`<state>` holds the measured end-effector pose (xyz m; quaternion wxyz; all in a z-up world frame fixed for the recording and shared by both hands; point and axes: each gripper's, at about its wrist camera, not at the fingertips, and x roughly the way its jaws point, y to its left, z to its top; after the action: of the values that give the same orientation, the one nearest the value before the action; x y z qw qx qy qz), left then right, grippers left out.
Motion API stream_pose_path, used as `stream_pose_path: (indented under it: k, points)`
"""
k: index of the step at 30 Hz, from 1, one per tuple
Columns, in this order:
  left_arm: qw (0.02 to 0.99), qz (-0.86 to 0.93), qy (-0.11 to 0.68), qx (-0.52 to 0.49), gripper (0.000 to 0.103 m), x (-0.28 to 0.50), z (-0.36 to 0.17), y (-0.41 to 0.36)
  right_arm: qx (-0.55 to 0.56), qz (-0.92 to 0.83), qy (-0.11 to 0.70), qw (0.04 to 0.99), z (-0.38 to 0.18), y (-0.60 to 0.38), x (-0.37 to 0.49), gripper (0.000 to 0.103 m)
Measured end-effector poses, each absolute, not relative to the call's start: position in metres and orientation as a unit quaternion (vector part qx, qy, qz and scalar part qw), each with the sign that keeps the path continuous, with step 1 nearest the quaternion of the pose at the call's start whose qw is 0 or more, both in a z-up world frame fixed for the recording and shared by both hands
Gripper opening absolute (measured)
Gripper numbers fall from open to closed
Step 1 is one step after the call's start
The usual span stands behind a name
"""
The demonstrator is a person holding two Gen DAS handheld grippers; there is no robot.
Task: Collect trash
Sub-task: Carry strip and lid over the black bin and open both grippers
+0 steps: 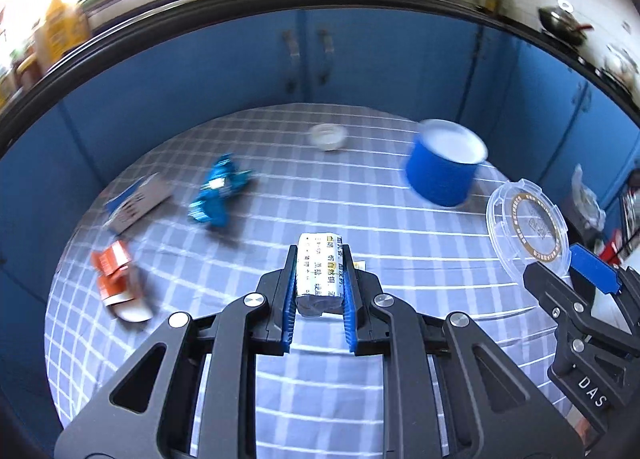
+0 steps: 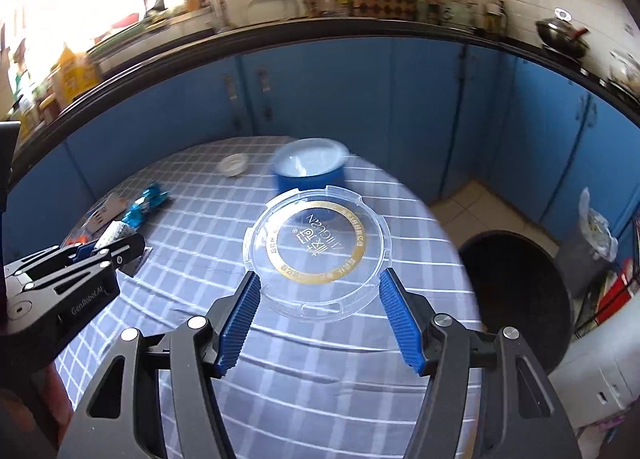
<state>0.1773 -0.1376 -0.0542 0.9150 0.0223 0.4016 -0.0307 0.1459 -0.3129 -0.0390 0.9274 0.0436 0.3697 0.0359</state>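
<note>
We hold a white packet [image 1: 319, 273] clamped lengthwise in the left gripper [image 1: 319, 279] and a clear lid [image 2: 316, 253] clamped across the right gripper [image 2: 318, 291]; the blue bin [image 2: 308, 165] sits far, nearer the right.

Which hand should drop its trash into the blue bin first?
Right. The right gripper holds the clear lid just before the blue bin; the left gripper, clamping the white packet, sits farther back.

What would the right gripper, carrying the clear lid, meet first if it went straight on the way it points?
Likely the checked tablecloth itself. The right gripper tilts downward, and past the clear lid lies bare cloth short of the blue tub, though depth is hard to judge.
</note>
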Motion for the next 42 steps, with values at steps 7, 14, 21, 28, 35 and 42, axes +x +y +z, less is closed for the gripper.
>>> stream_pose_path:
  k: [7, 14, 21, 28, 35, 42]
  points:
    - [0.916, -0.077, 0.39, 0.059, 0.02, 0.189, -0.048, -0.213, 0.076, -0.008, 0.365, 0.928, -0.044, -0.377, 0.144, 0.06]
    - [0.914, -0.113, 0.381, 0.082, 0.02, 0.2, -0.046, -0.275, 0.102, -0.057, 0.352, 0.929, -0.045, -0.437, 0.14, 0.06]
    - [0.913, -0.146, 0.365, 0.107, 0.02, 0.209, -0.041, -0.33, 0.122, -0.09, 0.343, 0.927, -0.052, -0.478, 0.14, 0.06]
    - [0.911, -0.169, 0.355, 0.122, 0.02, 0.221, -0.039, -0.375, 0.128, -0.11, 0.335, 0.927, -0.053, -0.505, 0.144, 0.06]
    - [0.908, -0.179, 0.357, 0.128, 0.02, 0.233, -0.04, -0.404, 0.137, -0.118, 0.339, 0.923, -0.054, -0.524, 0.157, 0.062]
    - [0.9, -0.193, 0.369, 0.129, 0.021, 0.238, -0.045, -0.417, 0.124, -0.145, 0.342, 0.92, -0.053, -0.53, 0.163, 0.087]
